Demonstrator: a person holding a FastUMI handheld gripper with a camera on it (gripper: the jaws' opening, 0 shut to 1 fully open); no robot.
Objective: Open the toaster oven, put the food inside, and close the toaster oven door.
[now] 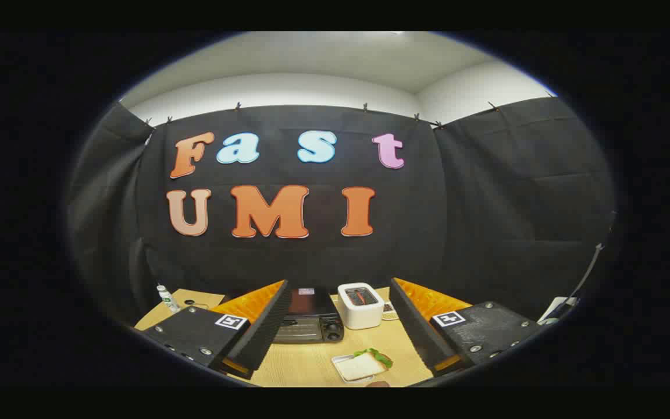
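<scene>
The gripper (335, 326) has its jaws spread wide, holding nothing. Between them on the bench (306, 364), the toaster oven (310, 323) faces the gripper at 12 o'clock, long axis crosswise, door shut. The sandwich (365, 365) lies nearer, at 1 o'clock.

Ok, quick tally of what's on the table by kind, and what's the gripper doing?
Ovens: 1, black toaster oven, door closed
Toasters: 1, white toaster
Food: 1, sandwich on small tray
Bottles: 1, bottle
Total: 5
Gripper open, holding nothing.
</scene>
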